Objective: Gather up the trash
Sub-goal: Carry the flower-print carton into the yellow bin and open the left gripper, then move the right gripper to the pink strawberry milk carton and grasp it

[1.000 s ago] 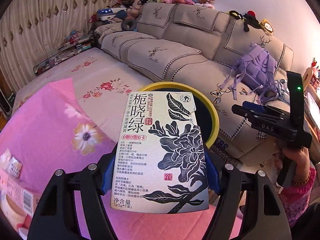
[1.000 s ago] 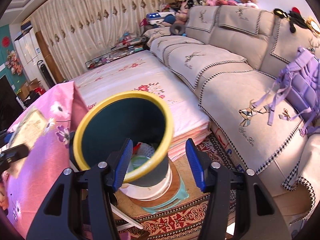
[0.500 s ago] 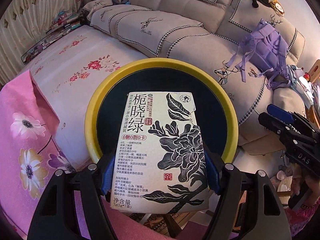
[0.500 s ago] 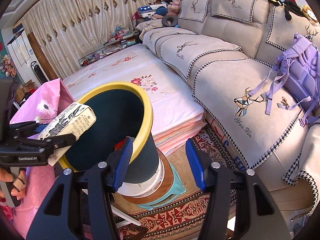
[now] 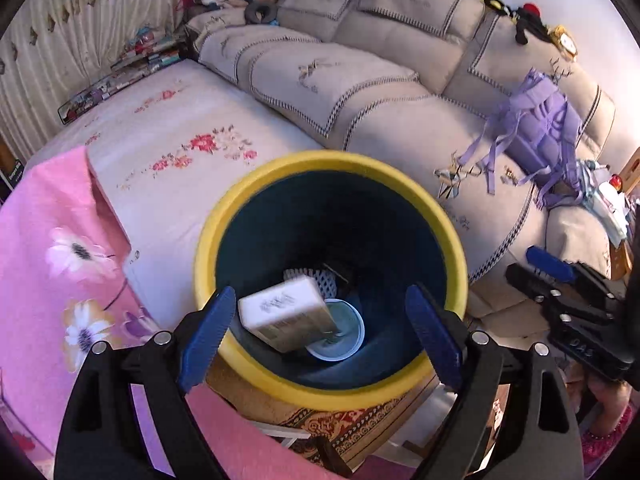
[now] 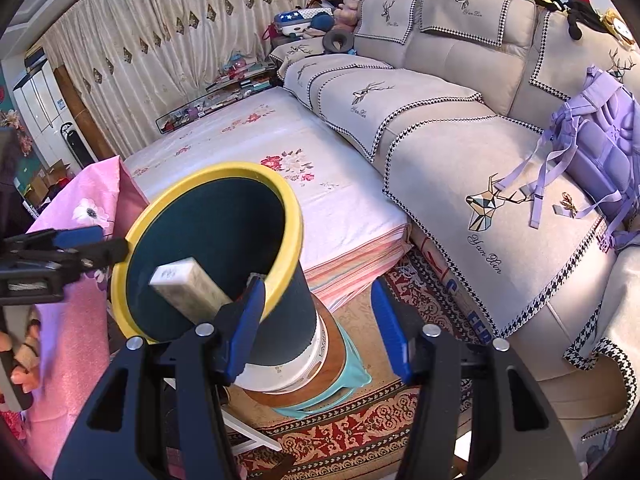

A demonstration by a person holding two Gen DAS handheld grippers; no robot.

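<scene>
A dark teal bin with a yellow rim point(image 5: 456, 264) stands in front of my left gripper point(image 5: 316, 332), which is open and empty above its mouth. The white tea box point(image 5: 286, 312) is blurred and tilted inside the bin, over a round white lid point(image 5: 340, 336). In the right wrist view the bin point(image 6: 288, 216) is at left with the box point(image 6: 188, 284) inside its mouth. My right gripper point(image 6: 316, 328) is open and empty beside the bin's right wall. The left gripper point(image 6: 60, 252) shows at the far left there.
A beige sofa point(image 6: 440, 100) with a purple backpack point(image 6: 600, 136) runs along the right. A floral mattress point(image 6: 248, 148) lies behind the bin. A pink flowered cloth point(image 5: 52, 264) is at left. A patterned rug point(image 6: 360, 432) covers the floor. The bin stands on a white tub point(image 6: 280, 372).
My left gripper has opened and let go of the tea box, which has dropped into the bin. The right gripper has stayed open beside the bin.
</scene>
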